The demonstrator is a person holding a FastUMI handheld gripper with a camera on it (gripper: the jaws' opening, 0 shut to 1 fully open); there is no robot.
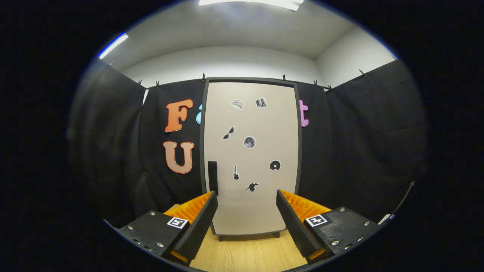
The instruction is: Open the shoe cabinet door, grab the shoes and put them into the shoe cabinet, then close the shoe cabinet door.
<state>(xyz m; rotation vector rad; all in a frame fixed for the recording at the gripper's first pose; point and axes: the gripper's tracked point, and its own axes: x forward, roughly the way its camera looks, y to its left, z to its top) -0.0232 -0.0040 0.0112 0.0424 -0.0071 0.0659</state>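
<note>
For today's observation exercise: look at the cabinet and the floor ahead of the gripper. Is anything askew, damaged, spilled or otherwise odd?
Nothing stands out. The shoe cabinet door is shut and sits square in its frame, its handle upright. The stickers are scattered, not peeling. The wooden floor shows no spill. The gripper is open, short of the door.

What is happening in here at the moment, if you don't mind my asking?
A person is pointing the hand-held gripper at a tall shoe cabinet that stands on the wooden floor against the black cloth wall. The cabinet door is shut, with its dark handle on the left side and small stickers across its front. The fingers are spread open with nothing between them, some way short of the door, so opening it has not yet begun.
</note>
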